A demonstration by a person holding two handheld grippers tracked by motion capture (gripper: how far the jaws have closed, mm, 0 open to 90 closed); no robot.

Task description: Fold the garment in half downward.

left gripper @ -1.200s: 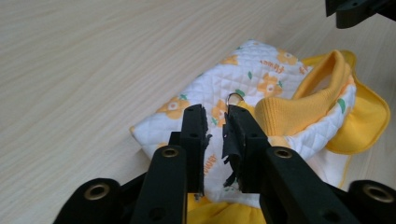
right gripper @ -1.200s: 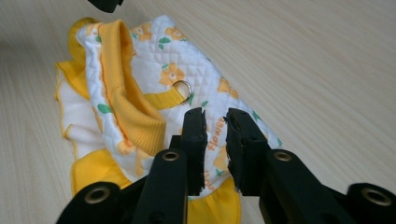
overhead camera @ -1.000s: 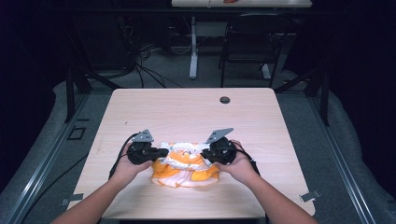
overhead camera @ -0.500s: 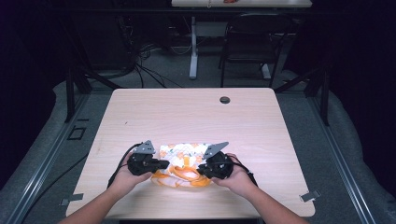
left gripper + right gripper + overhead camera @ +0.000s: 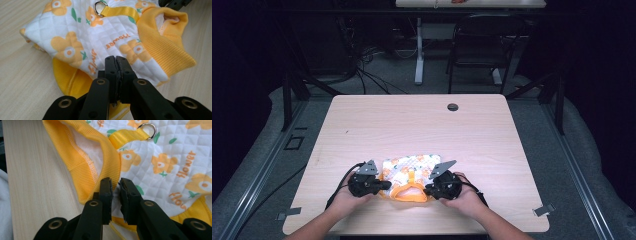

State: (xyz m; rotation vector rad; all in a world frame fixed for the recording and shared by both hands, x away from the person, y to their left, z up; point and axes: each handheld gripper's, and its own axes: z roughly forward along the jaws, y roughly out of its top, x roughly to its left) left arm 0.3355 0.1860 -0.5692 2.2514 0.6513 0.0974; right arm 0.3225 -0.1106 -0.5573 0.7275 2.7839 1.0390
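A small quilted garment (image 5: pixel 409 170), white with orange flowers and yellow ribbed trim, lies on the wooden table (image 5: pixel 412 125) near its front edge. My left gripper (image 5: pixel 385 185) grips its left side and my right gripper (image 5: pixel 427 190) its right side. In the left gripper view the jaws (image 5: pixel 116 61) are pressed together over the garment's (image 5: pixel 75 35) white lower edge beside the ribbed band. In the right gripper view the jaws (image 5: pixel 115 185) pinch white fabric of the garment (image 5: pixel 175 157) next to the ribbed collar. A yellow strap with a metal ring (image 5: pixel 147 129) lies on top.
A round cable hole (image 5: pixel 452 107) sits near the table's far edge. Beyond the table stand a dark chair (image 5: pixel 482 45), another table's leg (image 5: pixel 418 50) and floor cables (image 5: pixel 367 70). Bare wood stretches behind and beside the garment.
Both grippers have pulled back toward the table's front edge and closer together, and the garment has slid with them.
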